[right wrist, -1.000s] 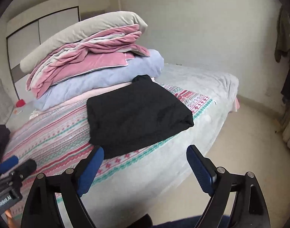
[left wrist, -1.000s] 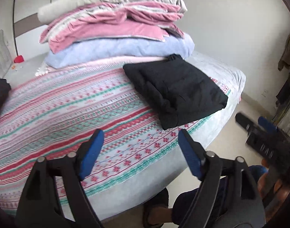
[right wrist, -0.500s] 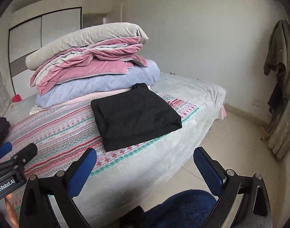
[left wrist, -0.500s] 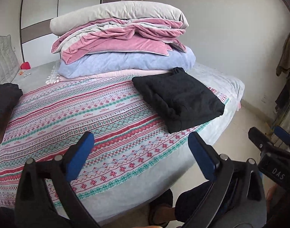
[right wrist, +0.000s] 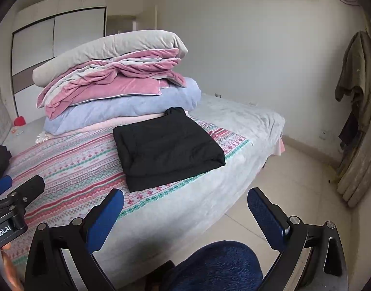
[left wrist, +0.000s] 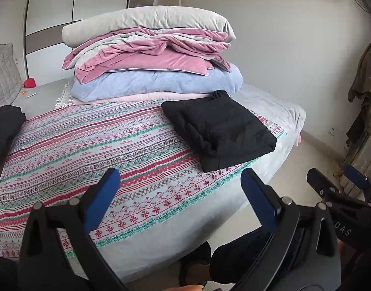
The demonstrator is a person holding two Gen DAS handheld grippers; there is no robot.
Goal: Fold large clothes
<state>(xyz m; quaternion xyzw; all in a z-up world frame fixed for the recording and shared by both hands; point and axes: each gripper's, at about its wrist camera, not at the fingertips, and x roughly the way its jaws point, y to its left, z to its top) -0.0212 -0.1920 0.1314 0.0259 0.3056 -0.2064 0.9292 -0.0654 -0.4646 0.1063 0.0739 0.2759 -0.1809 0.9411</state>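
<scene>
The black garment point(left wrist: 219, 131) is lying folded into a compact rectangle on the patterned bedspread point(left wrist: 93, 145), near the bed's foot corner and just in front of the stack of quilts point(left wrist: 151, 58), so the folding is looking essentially finished. Both the left tool point(left wrist: 180, 201) and the right tool point(right wrist: 185, 215) are hanging wide open, gripping nothing, well apart from the garment.

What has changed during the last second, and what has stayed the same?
Both the left hand-held gripper and the right hand-held gripper drew back from the bed, open and empty; nothing was grasped or released. The folded black garment and the blanket stack did not move.
</scene>
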